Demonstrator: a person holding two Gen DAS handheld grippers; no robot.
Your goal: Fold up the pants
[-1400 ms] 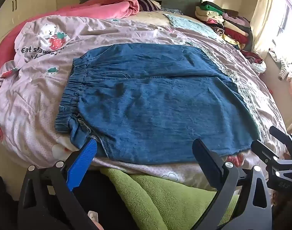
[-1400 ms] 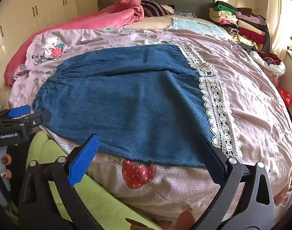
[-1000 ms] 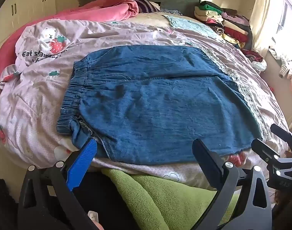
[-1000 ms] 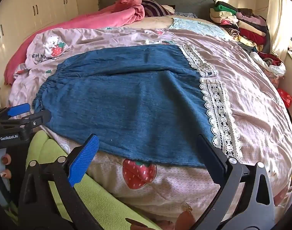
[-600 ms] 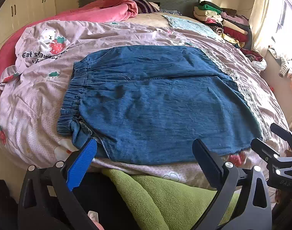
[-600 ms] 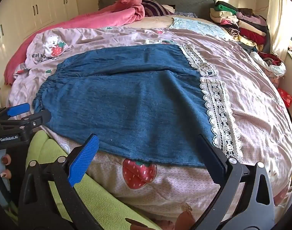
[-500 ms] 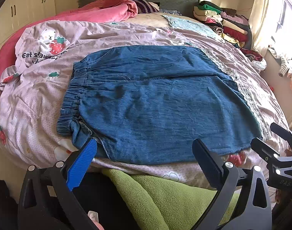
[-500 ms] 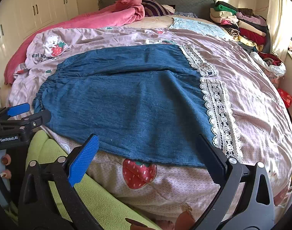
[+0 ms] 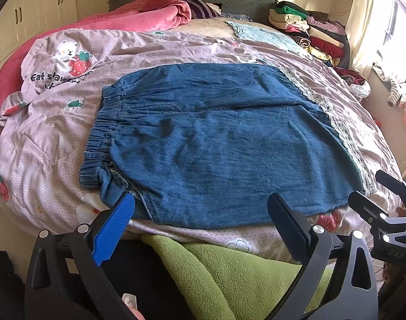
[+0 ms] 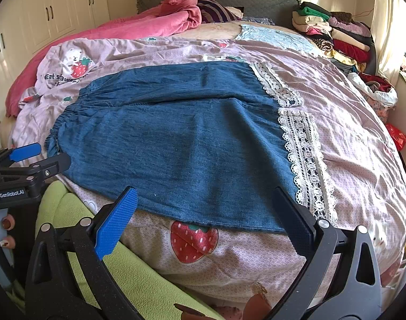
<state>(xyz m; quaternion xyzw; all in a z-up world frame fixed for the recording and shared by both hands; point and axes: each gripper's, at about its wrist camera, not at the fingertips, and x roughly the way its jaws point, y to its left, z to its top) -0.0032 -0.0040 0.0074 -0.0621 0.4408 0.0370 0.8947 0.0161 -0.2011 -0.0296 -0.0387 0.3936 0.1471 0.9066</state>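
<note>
Blue denim pants (image 9: 224,144), white lace trim (image 10: 304,157), strawberry-print pink duvet (image 10: 357,138)

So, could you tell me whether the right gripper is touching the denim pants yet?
Apart. In the right wrist view the right gripper is open, hovering at the near hem of the denim pants; its fingertips pinch no cloth.

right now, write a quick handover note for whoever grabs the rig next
Left hand-held gripper: open, empty, hovering by the waistband corner.
Right hand-held gripper: open, empty, over the near hem end.
Blue denim pants with white lace cuffs: spread flat on the pink strawberry-print quilt, elastic waistband left, lace cuffs right.
Done: pants laid out, legs side by side.
Left: no fold visible yet; all folding remains.
</note>
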